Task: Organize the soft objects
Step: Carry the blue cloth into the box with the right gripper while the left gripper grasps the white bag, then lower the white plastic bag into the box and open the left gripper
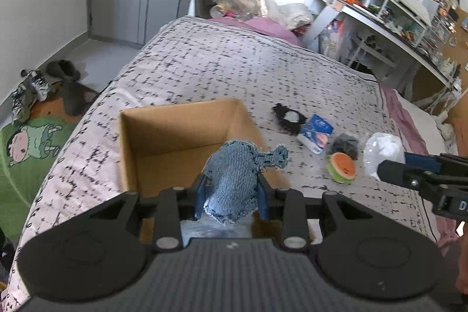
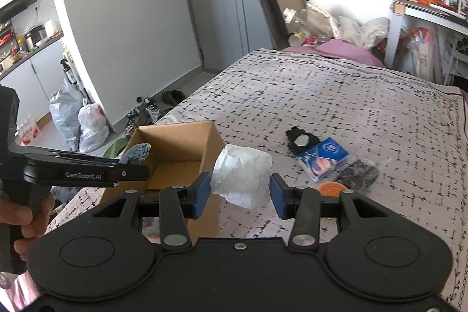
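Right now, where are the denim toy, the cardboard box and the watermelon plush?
denim toy [image 1: 234, 165]: left wrist view, middle of its blue body.
cardboard box [image 1: 175, 130]: left wrist view, inner back wall.
watermelon plush [image 1: 342, 165]: left wrist view, orange cut face.

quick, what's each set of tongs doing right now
Left tongs: closed on the blue denim soft toy, over the cardboard box.
Right tongs: holding the white wrapped bundle.
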Action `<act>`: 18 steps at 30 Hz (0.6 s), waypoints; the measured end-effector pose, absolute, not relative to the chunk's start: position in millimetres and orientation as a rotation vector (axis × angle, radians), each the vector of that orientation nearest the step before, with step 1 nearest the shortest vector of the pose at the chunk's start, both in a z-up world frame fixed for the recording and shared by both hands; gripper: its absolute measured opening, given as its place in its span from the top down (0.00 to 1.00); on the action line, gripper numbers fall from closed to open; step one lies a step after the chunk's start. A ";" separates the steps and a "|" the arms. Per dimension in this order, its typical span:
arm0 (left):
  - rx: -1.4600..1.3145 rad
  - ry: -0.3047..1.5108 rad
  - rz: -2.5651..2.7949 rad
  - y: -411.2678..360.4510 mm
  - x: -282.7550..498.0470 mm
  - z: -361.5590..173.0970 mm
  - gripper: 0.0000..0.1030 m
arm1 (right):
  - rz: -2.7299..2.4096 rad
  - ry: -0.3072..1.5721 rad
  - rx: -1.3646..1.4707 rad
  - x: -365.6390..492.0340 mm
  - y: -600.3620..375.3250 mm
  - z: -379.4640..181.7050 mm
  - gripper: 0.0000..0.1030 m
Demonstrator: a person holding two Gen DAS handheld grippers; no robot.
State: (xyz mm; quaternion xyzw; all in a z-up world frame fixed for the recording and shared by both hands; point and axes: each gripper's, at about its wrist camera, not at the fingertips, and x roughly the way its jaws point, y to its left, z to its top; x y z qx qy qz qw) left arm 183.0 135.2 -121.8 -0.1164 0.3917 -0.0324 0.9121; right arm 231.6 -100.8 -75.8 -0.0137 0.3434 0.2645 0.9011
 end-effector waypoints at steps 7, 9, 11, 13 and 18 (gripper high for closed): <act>-0.248 0.819 -0.022 152.2 181.8 -133.4 0.67 | 0.582 0.719 -0.054 231.6 -76.5 -78.5 0.57; -0.250 0.817 -0.014 156.1 180.9 -135.0 0.65 | 0.591 0.724 -0.061 232.6 -70.2 -79.7 0.57; -0.257 0.818 -0.010 159.5 180.1 -136.1 0.63 | 0.604 0.729 -0.066 234.2 -62.9 -80.8 0.57; -0.261 0.834 0.010 162.1 180.4 -137.7 0.60 | 0.619 0.732 -0.067 236.4 -55.9 -81.7 0.57; -0.263 0.824 0.010 165.6 174.6 -130.4 0.46 | 0.636 0.739 -0.066 241.6 -41.2 -85.5 0.57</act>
